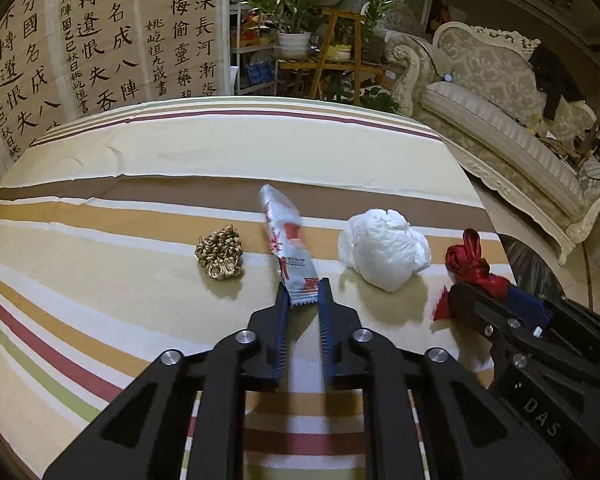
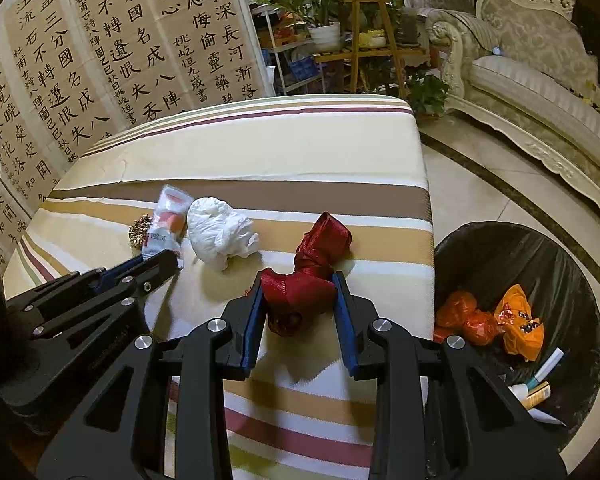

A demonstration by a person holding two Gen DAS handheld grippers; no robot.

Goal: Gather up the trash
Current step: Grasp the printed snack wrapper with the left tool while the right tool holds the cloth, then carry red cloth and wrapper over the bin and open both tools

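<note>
Lying on the striped surface (image 1: 100, 208) are four pieces of trash in a row: one gold knitted scrubber (image 1: 219, 253), one silver-and-red snack wrapper (image 1: 288, 246), one crumpled white tissue (image 1: 382, 254) and one red ribbon (image 2: 312, 276), which sits nearest the surface's right edge. The left gripper (image 1: 303, 300) has its fingers narrowed around the wrapper's near end, both pads touching it. The right gripper (image 2: 300, 296) pinches the ribbon's bunched near part between its two blue pads. Beside the surface's right edge stands one bin lined with a black bag (image 2: 540, 256), holding two orange bags (image 2: 496, 320) and a few tubes (image 2: 538, 380).
</note>
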